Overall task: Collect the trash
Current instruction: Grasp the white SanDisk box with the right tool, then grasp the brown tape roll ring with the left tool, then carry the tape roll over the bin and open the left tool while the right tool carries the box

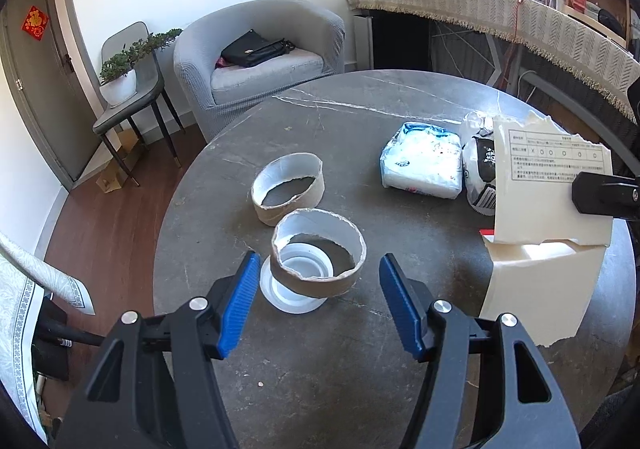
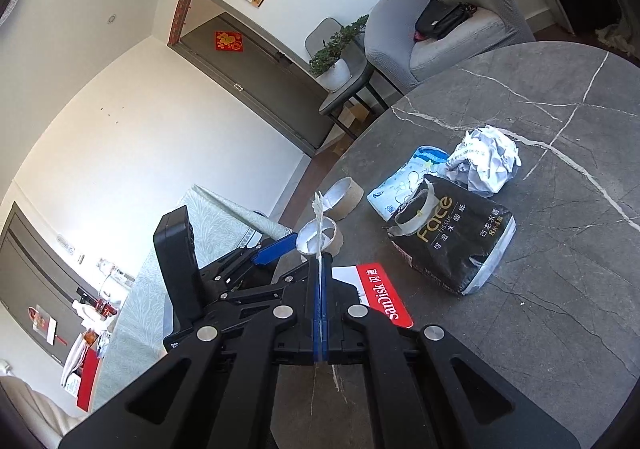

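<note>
My left gripper (image 1: 316, 281) is open, its blue fingers (image 1: 240, 301) on either side of a torn cardboard ring (image 1: 318, 267) that sits on a white plastic lid (image 1: 290, 293) on the round grey table (image 1: 320, 369). A second cardboard ring (image 1: 287, 191) lies just behind. My right gripper (image 2: 320, 261) is shut on a torn cream sheet of card (image 1: 548, 189), seen edge-on in the right wrist view (image 2: 319, 221), and holds it above the table. A white-blue tissue pack (image 1: 422, 161), a black tissue bag (image 2: 452, 245) and crumpled paper (image 2: 486, 161) lie on the table.
A red-white SanDisk card (image 2: 380, 297) lies on the table under my right gripper. A grey armchair (image 1: 260, 61) with a black bag, a chair with a potted plant (image 1: 120, 77) and a cloth-covered desk (image 1: 500, 13) stand beyond the table.
</note>
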Tool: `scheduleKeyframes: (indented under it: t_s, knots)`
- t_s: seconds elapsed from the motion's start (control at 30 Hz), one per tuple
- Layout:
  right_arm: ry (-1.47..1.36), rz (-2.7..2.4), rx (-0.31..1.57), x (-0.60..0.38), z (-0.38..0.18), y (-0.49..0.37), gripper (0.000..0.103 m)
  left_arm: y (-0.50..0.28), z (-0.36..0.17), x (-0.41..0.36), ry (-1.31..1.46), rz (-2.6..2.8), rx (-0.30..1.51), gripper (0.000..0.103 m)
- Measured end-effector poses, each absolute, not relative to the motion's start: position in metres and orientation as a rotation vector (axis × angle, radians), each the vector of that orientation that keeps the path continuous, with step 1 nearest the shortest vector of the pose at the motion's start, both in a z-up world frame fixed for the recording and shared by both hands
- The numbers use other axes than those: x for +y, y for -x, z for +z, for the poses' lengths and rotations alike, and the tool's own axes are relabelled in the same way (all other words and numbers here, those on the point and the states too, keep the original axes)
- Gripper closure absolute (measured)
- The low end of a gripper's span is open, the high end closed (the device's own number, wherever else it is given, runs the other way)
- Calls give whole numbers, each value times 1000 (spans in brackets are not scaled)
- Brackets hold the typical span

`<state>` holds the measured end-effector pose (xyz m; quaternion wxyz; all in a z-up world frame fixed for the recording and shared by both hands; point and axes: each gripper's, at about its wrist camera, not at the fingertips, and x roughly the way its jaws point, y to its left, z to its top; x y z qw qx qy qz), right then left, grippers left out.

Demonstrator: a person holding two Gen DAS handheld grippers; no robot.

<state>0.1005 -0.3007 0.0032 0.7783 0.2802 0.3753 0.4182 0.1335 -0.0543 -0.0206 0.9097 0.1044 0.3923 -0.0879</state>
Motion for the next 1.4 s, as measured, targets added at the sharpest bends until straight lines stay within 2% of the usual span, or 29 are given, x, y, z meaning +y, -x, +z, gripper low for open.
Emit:
scheduleKeyframes:
  t_s: [0.27, 0.73, 1.4]
  knots:
    - [-608, 925, 807, -293, 7, -99, 103, -138, -22, -45, -193, -159, 815, 51]
    - [-605, 948, 768, -281, 22, -103, 103, -119, 8, -15, 3, -229, 719, 52]
    - [-585, 1062, 774, -182, 33, -122, 103, -95, 13, 102, 145, -90, 731, 52]
